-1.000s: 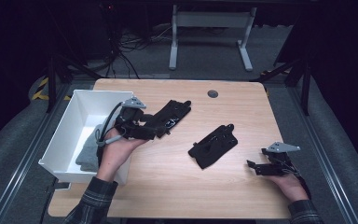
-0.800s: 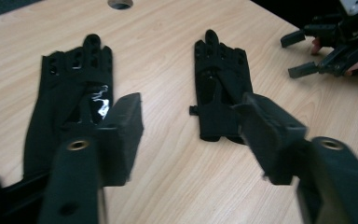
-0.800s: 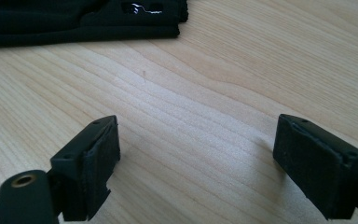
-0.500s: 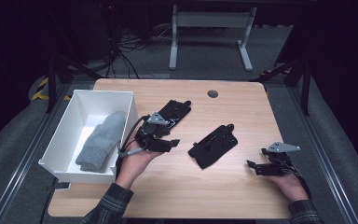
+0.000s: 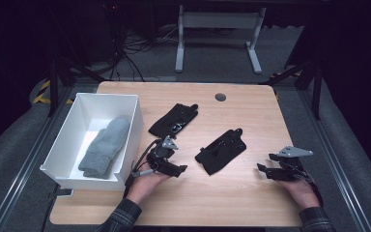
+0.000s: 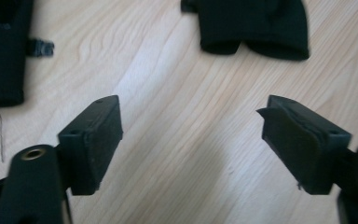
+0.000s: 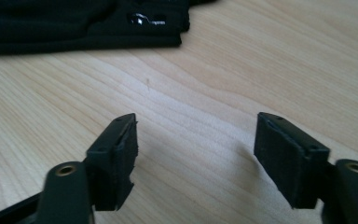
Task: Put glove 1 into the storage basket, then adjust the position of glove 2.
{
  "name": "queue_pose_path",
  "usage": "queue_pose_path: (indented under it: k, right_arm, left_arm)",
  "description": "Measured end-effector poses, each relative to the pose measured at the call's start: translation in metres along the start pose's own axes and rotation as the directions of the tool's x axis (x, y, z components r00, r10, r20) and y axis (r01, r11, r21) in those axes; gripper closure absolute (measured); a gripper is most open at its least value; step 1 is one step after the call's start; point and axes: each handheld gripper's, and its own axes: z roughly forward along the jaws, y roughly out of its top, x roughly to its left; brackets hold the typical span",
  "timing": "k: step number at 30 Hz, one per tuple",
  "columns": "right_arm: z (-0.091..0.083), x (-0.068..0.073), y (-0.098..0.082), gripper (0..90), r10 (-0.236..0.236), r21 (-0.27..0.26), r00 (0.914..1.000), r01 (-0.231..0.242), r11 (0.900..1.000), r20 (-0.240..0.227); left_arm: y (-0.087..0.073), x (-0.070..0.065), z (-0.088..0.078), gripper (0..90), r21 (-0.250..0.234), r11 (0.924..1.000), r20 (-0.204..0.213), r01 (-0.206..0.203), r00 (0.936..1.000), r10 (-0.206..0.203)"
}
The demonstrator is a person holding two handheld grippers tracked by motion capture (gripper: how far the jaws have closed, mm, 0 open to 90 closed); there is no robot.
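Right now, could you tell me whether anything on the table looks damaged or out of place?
One small thing: the left gripper has a chewed, ragged edge on one pad in its own view. Otherwise, one grey glove lies in the white bin, and two black gloves lie loose on the table.

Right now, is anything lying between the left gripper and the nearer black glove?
Nothing: in the high view, bare tabletop separates the left gripper from the nearer black glove.

No legible text, label, brand, number or sign on anything here.
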Motion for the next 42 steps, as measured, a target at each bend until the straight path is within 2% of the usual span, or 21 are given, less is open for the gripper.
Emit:
queue_pose_path:
  k: [1,2,3,4,5,6,7,11,13,16,18,24,29,32,35,38,42]
  right_arm:
    - [0.000,0.000,0.000,37.2,0.000,0.000,1.0000,0.000,1.000,0.000]
    - [-0.003,0.003,0.003,47.9,-0.008,-0.012,1.0000,0.008,1.000,-0.002]
    - [-0.003,0.003,0.003,47.9,-0.008,-0.012,1.0000,0.008,1.000,-0.002]
    - [-0.004,0.005,0.004,53.2,-0.013,-0.018,0.9999,0.013,1.000,0.001]
    - [-0.006,0.007,0.006,60.8,-0.019,-0.025,0.9998,0.019,1.000,-0.003]
    - [-0.008,0.011,0.010,72.5,-0.024,-0.040,0.9996,0.023,0.999,-0.018]
    - [-0.008,0.011,0.010,72.5,-0.024,-0.040,0.9996,0.023,0.999,-0.018]
    - [-0.008,0.018,0.018,89.7,-0.032,-0.045,0.9976,0.030,0.999,-0.061]
    - [-0.006,0.022,0.023,90.0,-0.032,-0.045,0.9957,0.028,0.999,-0.087]
    - [-0.002,0.030,0.032,90.0,-0.033,-0.053,0.9922,0.026,0.998,-0.121]
    - [0.002,0.035,0.039,90.0,-0.038,-0.068,0.9883,0.028,0.997,-0.148]
    - [0.014,0.049,0.052,90.0,-0.071,-0.068,0.9841,0.060,0.996,-0.163]
    - [0.031,0.063,0.064,90.0,-0.105,-0.058,0.9770,0.096,0.994,-0.185]
    - [0.037,0.067,0.067,90.0,-0.110,-0.057,0.9739,0.100,0.993,-0.199]
    - [0.047,0.073,0.071,90.0,-0.122,-0.045,0.9706,0.115,0.992,-0.208]
    - [0.056,0.078,0.072,90.0,-0.133,-0.032,0.9638,0.129,0.991,-0.231]
    - [0.067,0.083,0.068,90.0,-0.152,0.014,0.9600,0.159,0.987,-0.236]
  left_arm:
    - [-0.002,0.001,0.003,19.3,0.006,1.0000,0.003,-0.004,1.0000,0.004]
    - [-0.004,0.001,0.004,16.6,0.012,0.9999,0.001,-0.009,1.0000,0.009]
    - [-0.007,0.002,0.006,16.6,0.010,0.9999,-0.001,-0.012,0.9999,0.012]
    - [-0.009,0.002,0.007,16.2,0.016,0.9997,-0.002,-0.018,0.9998,0.018]
    - [-0.011,0.003,0.009,15.3,0.022,0.9996,-0.004,-0.016,0.9999,0.016]
    - [-0.015,0.003,0.012,13.6,0.023,0.9995,-0.001,-0.019,0.9998,0.019]
    - [-0.015,0.003,0.012,11.7,0.023,0.9995,-0.001,-0.019,0.9998,0.019]
    - [-0.019,0.003,0.014,8.7,0.012,0.9987,-0.022,-0.048,0.9986,0.049]
    - [-0.022,0.001,0.016,5.4,0.008,0.9955,-0.041,-0.095,0.9946,0.095]
    - [-0.029,0.001,0.019,0.2,-0.047,0.9927,-0.038,-0.111,0.9933,0.109]
    - [-0.029,0.002,0.018,0.0,-0.047,0.9927,-0.040,-0.111,0.9932,0.110]
    - [-0.030,0.001,0.018,0.2,-0.049,0.9935,-0.044,-0.103,0.9939,0.101]
    - [-0.030,0.002,0.018,0.5,-0.050,0.9927,-0.039,-0.109,0.9935,0.107]
    - [-0.030,0.001,0.018,0.5,-0.049,0.9930,-0.039,-0.108,0.9936,0.106]
    - [-0.030,0.001,0.018,0.4,-0.049,0.9929,-0.037,-0.109,0.9936,0.107]
    - [-0.030,0.002,0.018,0.3,-0.050,0.9928,-0.037,-0.109,0.9935,0.107]
    - [-0.030,0.001,0.018,0.3,-0.050,0.9930,-0.036,-0.107,0.9938,0.106]
